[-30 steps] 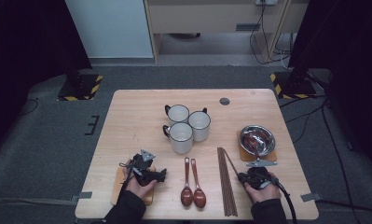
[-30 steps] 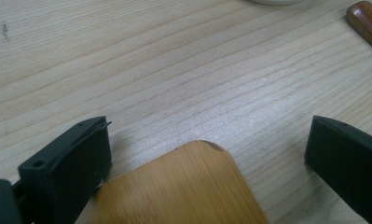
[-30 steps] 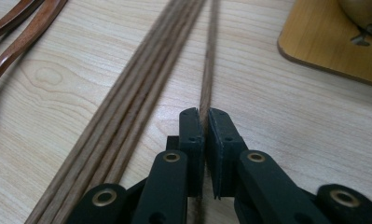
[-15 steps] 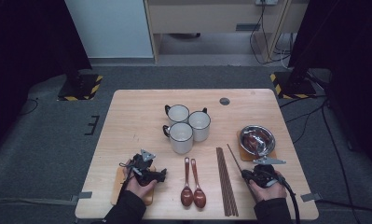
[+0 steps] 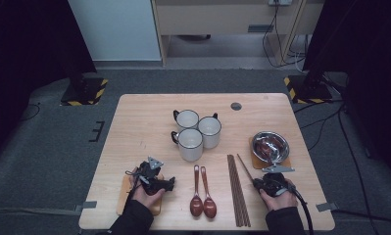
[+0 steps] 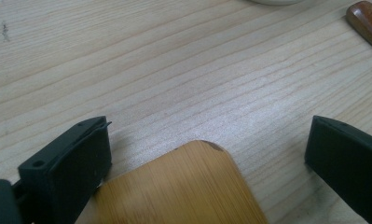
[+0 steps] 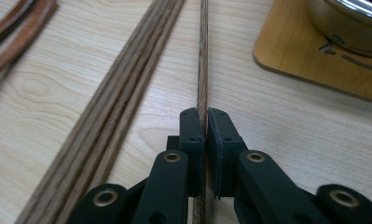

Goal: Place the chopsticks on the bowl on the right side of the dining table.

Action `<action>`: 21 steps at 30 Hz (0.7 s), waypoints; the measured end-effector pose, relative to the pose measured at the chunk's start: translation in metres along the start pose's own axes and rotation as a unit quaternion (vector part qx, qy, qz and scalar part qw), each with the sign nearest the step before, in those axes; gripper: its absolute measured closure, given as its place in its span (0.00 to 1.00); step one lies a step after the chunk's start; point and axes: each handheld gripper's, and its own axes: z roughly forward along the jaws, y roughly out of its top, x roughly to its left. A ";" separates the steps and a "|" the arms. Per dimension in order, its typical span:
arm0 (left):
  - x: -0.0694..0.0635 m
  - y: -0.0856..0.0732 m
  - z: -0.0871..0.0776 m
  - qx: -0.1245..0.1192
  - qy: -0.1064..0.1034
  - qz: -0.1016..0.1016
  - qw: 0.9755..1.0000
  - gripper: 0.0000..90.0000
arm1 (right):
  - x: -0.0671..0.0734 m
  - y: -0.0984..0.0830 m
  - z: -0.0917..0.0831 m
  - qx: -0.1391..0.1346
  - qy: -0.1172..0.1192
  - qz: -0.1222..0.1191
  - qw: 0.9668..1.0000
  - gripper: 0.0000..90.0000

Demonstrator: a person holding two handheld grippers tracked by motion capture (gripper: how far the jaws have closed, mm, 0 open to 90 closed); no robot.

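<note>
My right gripper (image 7: 206, 114) is shut on a single dark wooden chopstick (image 7: 203, 56), which runs forward along the table from between the jaws. In the high view that chopstick (image 5: 245, 167) angles away from my right gripper (image 5: 257, 182), beside a bundle of several chopsticks (image 5: 237, 191). My left gripper (image 6: 209, 133) stands open, its jaws wide apart over the corner of a bamboo coaster (image 6: 188, 186). Seen from above, the left gripper (image 5: 162, 180) rests low at the front left of the table over that coaster (image 5: 124, 196).
Two brown spoons (image 5: 203, 196) lie between the hands. Three white mugs (image 5: 189, 139) stand mid-table. A steel bowl (image 5: 270, 146) sits on a second coaster (image 5: 256, 161) just beyond the right gripper. The bowl's coaster (image 7: 305, 60) lies right of the held chopstick.
The right hand with its chopstick has wavered slightly sideways and come back. The left hand has kept still.
</note>
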 end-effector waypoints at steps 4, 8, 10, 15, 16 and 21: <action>0.000 0.000 0.000 0.000 0.000 0.000 1.000 0.00 | -0.001 -0.001 0.003 0.001 -0.009 -0.007 1.000 0.95; 0.000 0.000 0.000 0.000 0.000 0.000 1.000 0.00 | 0.001 -0.002 0.003 -0.001 -0.014 -0.014 1.000 0.95; 0.000 0.000 0.000 0.000 0.000 0.000 1.000 0.00 | 0.001 -0.004 0.002 0.000 -0.016 -0.018 1.000 0.92; 0.000 0.000 0.000 0.000 0.000 0.000 1.000 0.00 | 0.003 -0.007 0.002 -0.005 -0.023 -0.025 0.999 0.93; 0.000 0.000 0.000 0.000 0.000 0.000 1.000 0.00 | 0.004 -0.008 0.002 -0.007 -0.025 -0.025 0.999 0.94; 0.000 0.000 0.000 0.000 0.000 0.000 1.000 0.00 | 0.001 -0.008 0.001 -0.006 -0.012 -0.007 1.000 0.95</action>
